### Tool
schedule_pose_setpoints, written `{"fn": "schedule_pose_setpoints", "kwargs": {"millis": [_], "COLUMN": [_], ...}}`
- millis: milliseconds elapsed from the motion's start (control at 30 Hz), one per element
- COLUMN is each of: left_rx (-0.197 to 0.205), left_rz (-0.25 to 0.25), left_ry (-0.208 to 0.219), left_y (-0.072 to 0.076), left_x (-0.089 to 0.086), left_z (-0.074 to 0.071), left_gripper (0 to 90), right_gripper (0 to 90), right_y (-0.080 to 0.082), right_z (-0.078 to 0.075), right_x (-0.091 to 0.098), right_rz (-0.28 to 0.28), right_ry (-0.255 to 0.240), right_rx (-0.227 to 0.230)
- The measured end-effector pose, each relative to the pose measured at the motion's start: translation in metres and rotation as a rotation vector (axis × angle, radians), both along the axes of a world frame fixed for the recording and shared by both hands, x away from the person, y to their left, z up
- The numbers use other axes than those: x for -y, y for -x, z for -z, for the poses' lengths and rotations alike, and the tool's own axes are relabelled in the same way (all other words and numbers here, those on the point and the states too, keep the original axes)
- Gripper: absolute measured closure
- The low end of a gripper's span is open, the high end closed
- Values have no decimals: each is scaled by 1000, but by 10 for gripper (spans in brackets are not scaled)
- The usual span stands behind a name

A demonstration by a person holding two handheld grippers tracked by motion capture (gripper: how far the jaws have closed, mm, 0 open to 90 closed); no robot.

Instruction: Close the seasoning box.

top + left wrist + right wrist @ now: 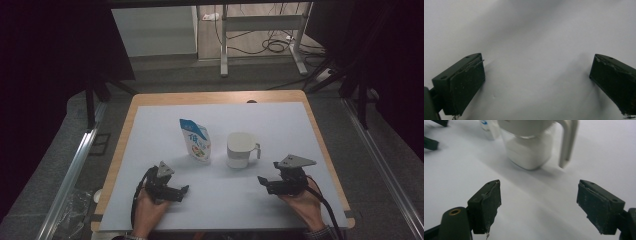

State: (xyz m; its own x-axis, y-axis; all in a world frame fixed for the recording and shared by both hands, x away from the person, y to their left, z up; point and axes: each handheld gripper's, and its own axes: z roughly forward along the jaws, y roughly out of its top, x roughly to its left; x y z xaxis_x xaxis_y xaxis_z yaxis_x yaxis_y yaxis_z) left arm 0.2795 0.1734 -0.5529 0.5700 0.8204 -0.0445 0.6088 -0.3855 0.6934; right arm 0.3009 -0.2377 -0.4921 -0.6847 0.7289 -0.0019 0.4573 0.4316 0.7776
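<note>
At desk centre: white jug (241, 150) upright, handle at 3 o'clock (easy reach, probably) for right gripper (264, 182), jaws wide, empty; left gripper (183, 191) likewise agape, idle.

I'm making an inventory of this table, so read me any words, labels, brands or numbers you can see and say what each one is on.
Pouch: blue print, with one large character on the white front and smaller marks around it, too small and blurred to read.
Pouch, top blue corner: a small white mark, unreadable.
Mug: plain white, no text visible.
White mat: no text visible.
</note>
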Motion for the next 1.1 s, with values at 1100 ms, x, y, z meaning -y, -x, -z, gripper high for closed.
{"fn": "schedule_pose_setpoints", "kwargs": {"millis": [1100], "left_rx": [0], "left_rz": [-4], "left_ry": [7], "left_y": [0], "left_x": [0], "left_z": [0], "left_gripper": [2], "right_gripper": [124], "right_y": [4], "right_z": [39], "right_x": [43], "right_rz": [145], "right_ry": [102], "right_rx": [-32]}}
